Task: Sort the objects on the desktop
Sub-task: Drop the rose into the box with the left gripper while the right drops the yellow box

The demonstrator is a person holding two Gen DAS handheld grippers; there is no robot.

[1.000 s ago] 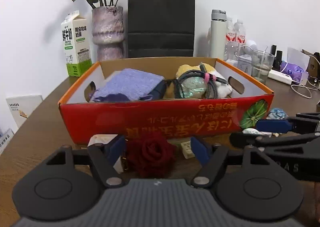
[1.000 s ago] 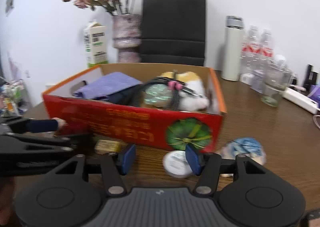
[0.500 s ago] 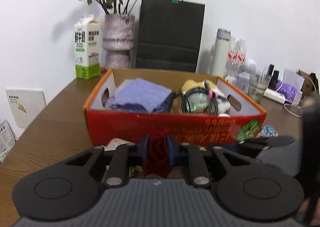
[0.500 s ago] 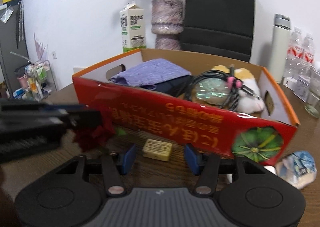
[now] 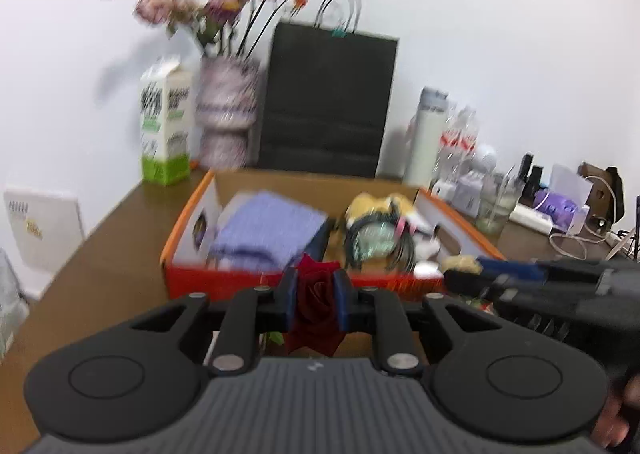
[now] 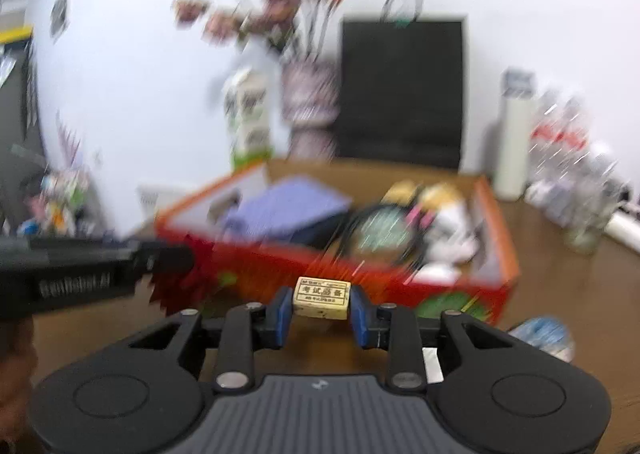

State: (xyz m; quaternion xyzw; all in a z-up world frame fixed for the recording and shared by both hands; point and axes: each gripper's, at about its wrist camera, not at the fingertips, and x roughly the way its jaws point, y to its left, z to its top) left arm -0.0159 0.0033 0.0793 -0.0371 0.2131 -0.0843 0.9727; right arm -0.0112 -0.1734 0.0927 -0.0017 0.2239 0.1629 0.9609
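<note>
Holding both finds above the desk, your left claw pinches the red rose while the right claw, just closed, clamps the eraser (both seemingly bound for the box).

The red cardboard box stands directly ahead on the table, its front wall blocking any low approach. Inside, a folded purple cloth fills the left half and a coiled black cable with a plush toy crowds the right, leaving a narrow gap between them. Behind, a milk carton, a vase and a black paper bag line the wall. Bare table lies open left of the box; bottles and cords clutter the right.
</note>
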